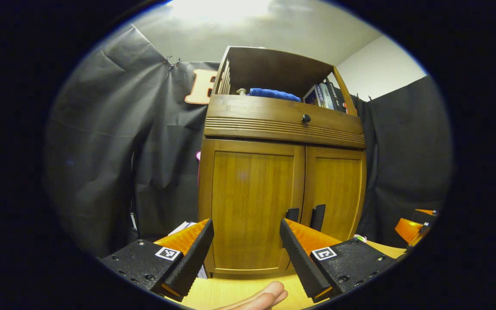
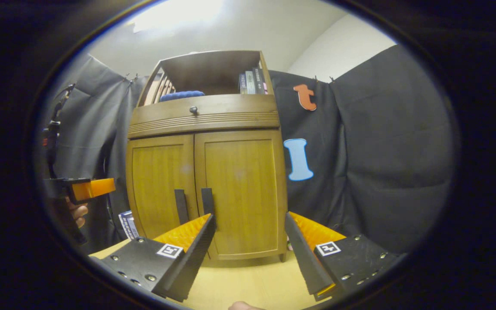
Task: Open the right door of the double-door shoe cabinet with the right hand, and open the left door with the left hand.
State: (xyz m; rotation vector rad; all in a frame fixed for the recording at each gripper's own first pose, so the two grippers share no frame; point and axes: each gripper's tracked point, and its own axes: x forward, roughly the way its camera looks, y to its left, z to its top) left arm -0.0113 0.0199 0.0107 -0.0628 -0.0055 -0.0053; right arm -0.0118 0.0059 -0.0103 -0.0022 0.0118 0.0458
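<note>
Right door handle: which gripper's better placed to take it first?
Right. The right gripper faces the closed right door, jaws open, the right door handle just above its left finger. The left gripper fronts the left door.

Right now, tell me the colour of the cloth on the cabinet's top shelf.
Blue. The folded cloth shows best in the left gripper view.

Black cloth [image 2: 381,142] drapes the booth on both sides, clipped along its top edge. Above it rise a white wall [image 1: 377,69] and a brightly lit ceiling [image 2: 230,26].
</note>
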